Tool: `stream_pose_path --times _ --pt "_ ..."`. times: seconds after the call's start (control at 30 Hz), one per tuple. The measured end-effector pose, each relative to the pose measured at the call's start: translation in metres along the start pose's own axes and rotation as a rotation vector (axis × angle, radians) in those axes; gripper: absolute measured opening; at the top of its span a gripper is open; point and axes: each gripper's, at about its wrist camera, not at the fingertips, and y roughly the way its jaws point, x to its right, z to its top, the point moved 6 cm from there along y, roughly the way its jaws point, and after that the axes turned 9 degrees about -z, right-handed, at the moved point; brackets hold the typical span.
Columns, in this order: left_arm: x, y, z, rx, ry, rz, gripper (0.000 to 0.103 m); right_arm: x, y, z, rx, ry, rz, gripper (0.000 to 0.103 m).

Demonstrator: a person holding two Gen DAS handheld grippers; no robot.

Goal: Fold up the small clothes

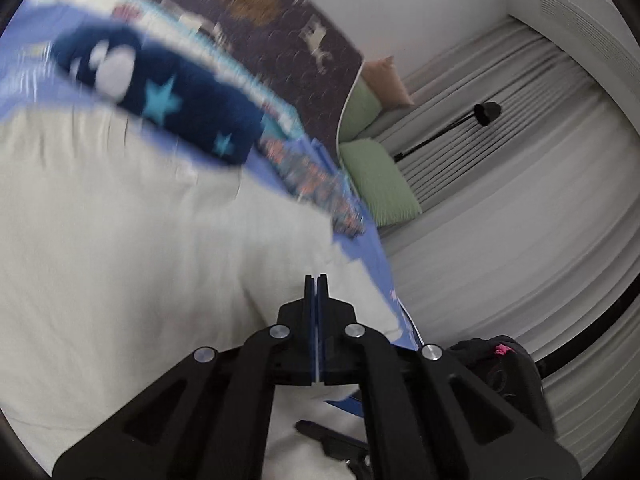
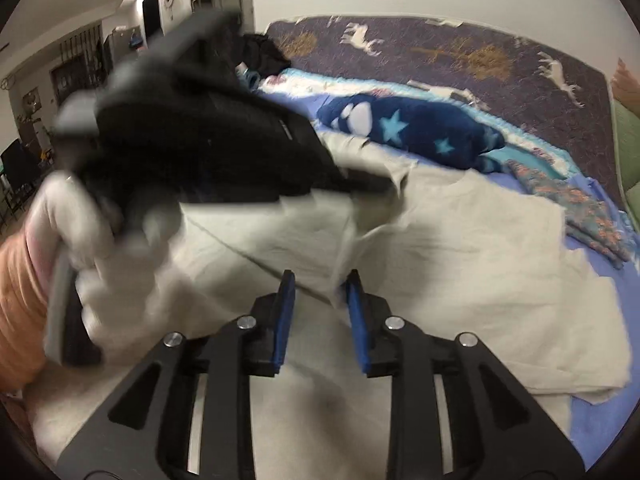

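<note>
A cream garment [image 2: 460, 240] lies spread over a blue sheet [image 2: 592, 412] on the bed, its left part lifted into a fold. The left claw [image 2: 372, 184], seen blurred from the right wrist view, reaches in from the left with that raised cloth at its tip; whether it pinches the cloth cannot be told there. In the left wrist view the left claw [image 1: 316, 280] has its jaws pressed together with no cloth visible between them, the garment [image 1: 140, 220] lying beneath and ahead. A white-gloved hand [image 2: 92, 264] holds it. The right claw [image 2: 320, 280] hovers just above the garment's near part, jaws apart, the fold's edge hanging between the tips. Beyond the garment lie a navy star-patterned piece [image 2: 416, 128] and a floral cloth [image 2: 576, 208].
</note>
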Motion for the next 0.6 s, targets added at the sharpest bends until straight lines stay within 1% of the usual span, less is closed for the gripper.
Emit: stream_pose_path --times 0.1,0.17,0.2,0.3,0.4,0.47,0.5,0.53,0.57,0.6 --pt "0.019 -0.036 0.021 0.066 0.087 0.036 0.000 0.027 -0.020 0.002 0.032 0.050 -0.048 0.029" --pt "0.018 -0.058 0.028 0.102 0.117 0.068 0.000 0.049 -0.029 0.001 0.036 0.098 -0.068 0.033" --pt "0.012 -0.065 0.028 0.112 0.111 0.082 0.000 0.058 -0.029 -0.001 0.026 0.123 -0.070 0.033" --pt "-0.023 -0.080 0.020 0.107 0.037 0.132 0.000 0.070 -0.018 -0.007 -0.024 0.175 -0.080 0.033" --pt "-0.062 -0.087 0.003 0.079 -0.044 0.163 0.000 0.066 -0.007 -0.016 -0.072 0.168 -0.080 0.034" --pt "-0.086 -0.089 -0.010 0.060 -0.110 0.172 0.000 0.062 -0.001 -0.022 -0.088 0.160 -0.077 0.039" --pt "-0.096 -0.089 -0.015 0.052 -0.135 0.183 0.004 0.061 0.000 -0.026 -0.095 0.161 -0.076 0.039" --pt "-0.104 -0.088 -0.018 0.046 -0.152 0.199 0.016 0.062 0.004 -0.030 -0.108 0.168 -0.073 0.039" --pt "-0.113 -0.086 -0.023 0.038 -0.172 0.221 0.024 0.060 0.005 -0.033 -0.114 0.174 -0.072 0.039" --pt "-0.117 -0.084 -0.026 0.034 -0.185 0.240 0.035 0.059 0.004 -0.034 -0.119 0.180 -0.071 0.039"
